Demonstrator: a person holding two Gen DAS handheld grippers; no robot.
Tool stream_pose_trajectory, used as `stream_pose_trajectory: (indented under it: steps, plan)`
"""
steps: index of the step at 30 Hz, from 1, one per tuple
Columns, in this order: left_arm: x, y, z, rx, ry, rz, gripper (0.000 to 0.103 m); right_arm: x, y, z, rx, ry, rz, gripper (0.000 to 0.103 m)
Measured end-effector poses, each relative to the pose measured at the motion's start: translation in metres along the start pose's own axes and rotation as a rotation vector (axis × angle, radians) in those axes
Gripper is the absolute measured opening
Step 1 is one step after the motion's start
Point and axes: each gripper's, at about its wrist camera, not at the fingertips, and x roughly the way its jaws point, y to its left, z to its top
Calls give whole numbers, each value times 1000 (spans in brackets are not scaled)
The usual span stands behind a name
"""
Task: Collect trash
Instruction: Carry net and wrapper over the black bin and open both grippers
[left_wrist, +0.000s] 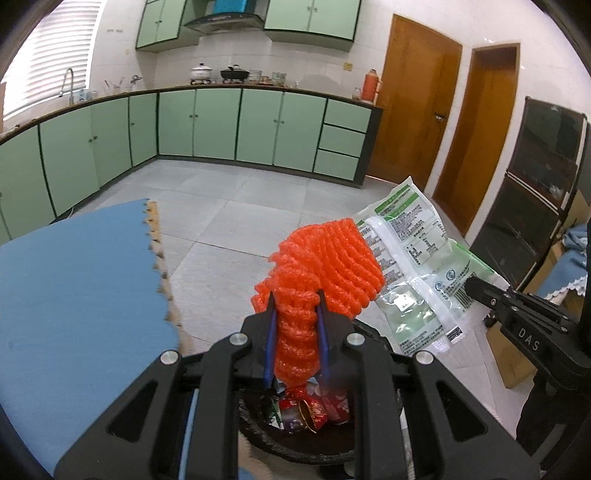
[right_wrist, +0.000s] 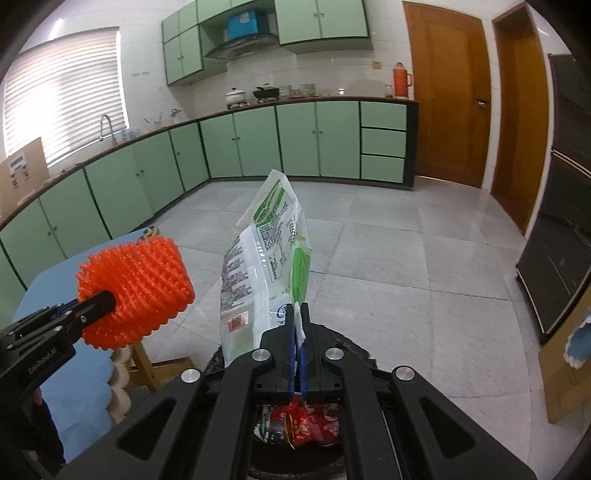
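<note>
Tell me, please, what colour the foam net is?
Bright orange foam net, clearest in the right wrist view.

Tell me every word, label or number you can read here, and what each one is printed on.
"DAS": on the body of the right tool, seen from the left wrist.
"GenRobot.AI": on the body of the left tool, seen from the right wrist.
Green and white plastic bag: dense printed text, a barcode and a code square, all too small to read.
Red wrappers in the bin: print blurred, unreadable.

The ribbed foam net sleeve (left_wrist: 325, 266) is bright orange. The crinkled plastic food bag (right_wrist: 269, 258) is white and clear with green panels and black print. Red and green wrappers (left_wrist: 314, 408) fill the black round bin (left_wrist: 295, 448). The padded table cover (left_wrist: 81, 295) is plain blue.
</note>
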Motion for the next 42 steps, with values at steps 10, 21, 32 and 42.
stream_pose_trajectory:
  steps: [10,21,32,42]
  plan:
    - [38,-25,1,29,50,-24,17,14,-30,-17,40,50,-34,2]
    - [77,-26,-11,28,144,-21,19,52,-41,-31,65,149,-50,2]
    - [90,-21,-11,7,180,-22,29,81,-39,-37,63,238,-55,7]
    - [88,-12,-10,-40,192,-20,54,80,-41,-34,69,226,-65,24]
